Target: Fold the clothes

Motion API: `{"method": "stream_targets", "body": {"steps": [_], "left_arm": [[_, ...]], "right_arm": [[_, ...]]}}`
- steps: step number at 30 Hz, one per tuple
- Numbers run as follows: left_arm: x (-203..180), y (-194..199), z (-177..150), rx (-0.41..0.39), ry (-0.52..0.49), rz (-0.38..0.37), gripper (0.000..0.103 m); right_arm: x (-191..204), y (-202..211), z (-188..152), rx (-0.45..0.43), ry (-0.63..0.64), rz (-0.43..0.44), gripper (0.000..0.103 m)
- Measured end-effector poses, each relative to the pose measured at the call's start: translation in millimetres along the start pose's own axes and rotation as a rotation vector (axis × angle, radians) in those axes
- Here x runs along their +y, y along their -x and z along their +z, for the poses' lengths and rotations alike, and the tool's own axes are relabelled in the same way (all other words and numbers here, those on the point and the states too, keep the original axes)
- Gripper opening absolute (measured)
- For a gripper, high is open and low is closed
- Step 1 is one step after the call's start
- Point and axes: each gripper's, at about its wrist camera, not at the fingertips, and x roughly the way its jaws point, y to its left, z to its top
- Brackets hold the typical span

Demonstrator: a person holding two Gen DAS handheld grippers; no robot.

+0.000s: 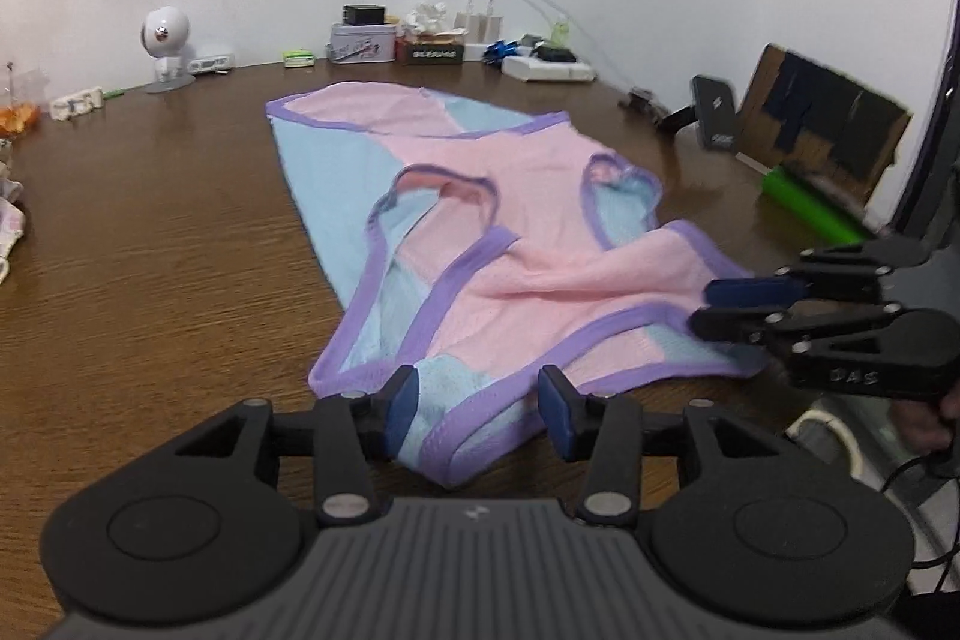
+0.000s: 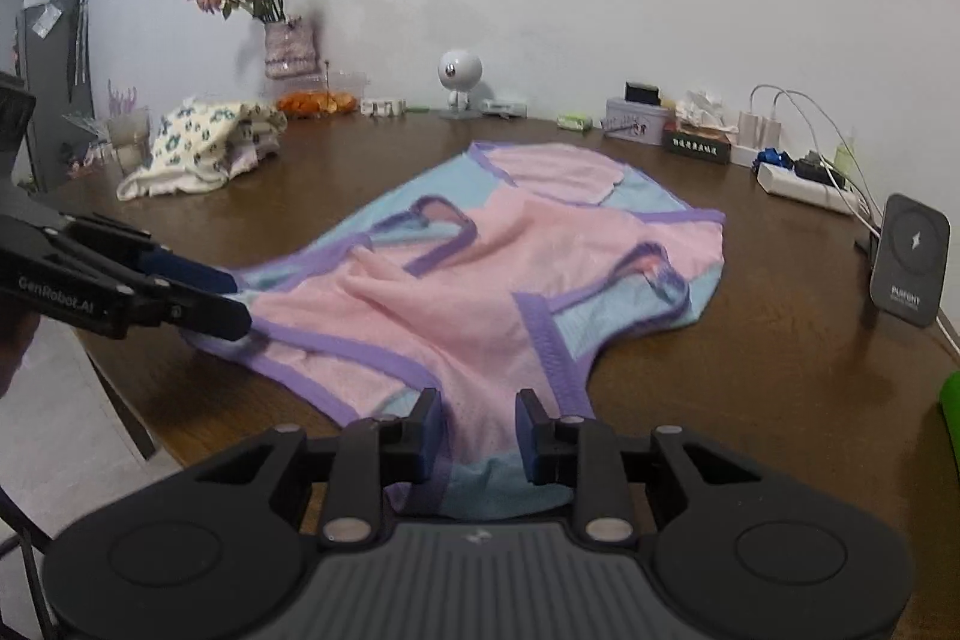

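The pink-and-blue garment (image 1: 528, 244) lies spread on the brown counter (image 1: 150, 280). The left gripper (image 1: 477, 415) and the right gripper (image 2: 478, 430) are both open, each straddling the near hem without clamping it.

"GenRobot.AI" on left tongs (image 2: 231, 301), "DAS" on right tongs (image 1: 699, 307)

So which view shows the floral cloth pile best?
The right wrist view: the floral cloth pile sits whole on the table's far left, near the flower vase. The left wrist view catches only a sliver at its left edge.
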Motion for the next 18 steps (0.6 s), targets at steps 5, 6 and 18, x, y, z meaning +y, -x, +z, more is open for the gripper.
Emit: {"method": "stream_targets", "body": {"steps": [5,6,18], "left_arm": [[2.3,6.8,-6.7,-0.016,0.055,-0.009,0.029],[2.8,8.2,-8.1,-0.019,0.066,-0.011,0.016],[29.0,41.0,8.9,-0.157,0.212,-0.095,0.050]], "right_arm": [[2.2,0.3,-7.2,-0.028,0.032,-0.006,0.023],[2.9,0.5,-8.1,-0.032,0.043,0.002,0.021],[-15.2,36.9,-7.0,0.008,0.033,0.104,0.012]]}}
